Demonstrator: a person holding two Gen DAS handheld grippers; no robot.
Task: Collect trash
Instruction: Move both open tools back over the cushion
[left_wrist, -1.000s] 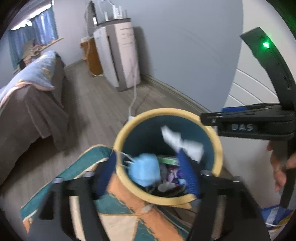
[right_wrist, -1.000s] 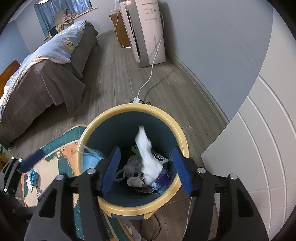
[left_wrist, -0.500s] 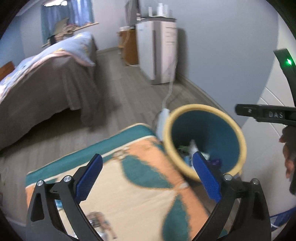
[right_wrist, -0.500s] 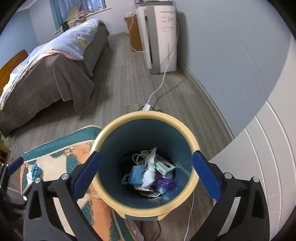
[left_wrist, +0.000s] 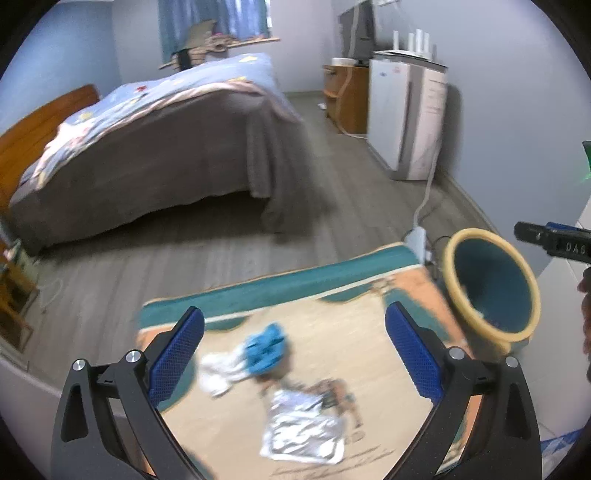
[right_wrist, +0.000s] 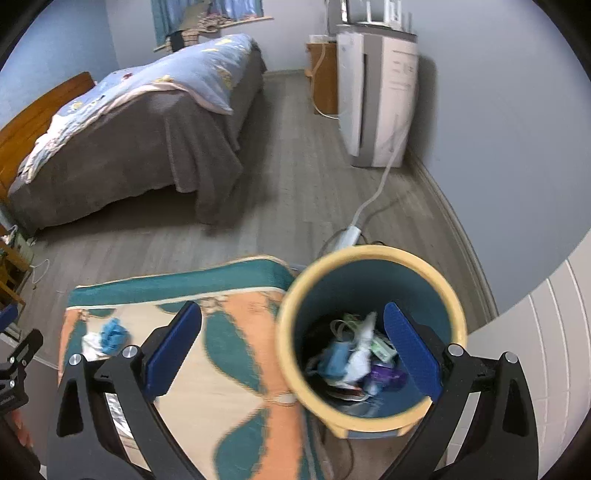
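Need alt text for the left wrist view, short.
Open, empty left gripper hangs over a patterned rug with a blue wad, white tissue and foil wrapper on it. A yellow-rimmed bin stands at right, a bed behind.

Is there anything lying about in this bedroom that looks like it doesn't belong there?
Yes. On the patterned teal-and-orange rug lie a crumpled blue cloth-like wad, a crumpled white paper touching it, and a flat silver foil wrapper nearer the camera. They look like litter, since the yellow-rimmed teal bin beside the rug already holds similar scraps.
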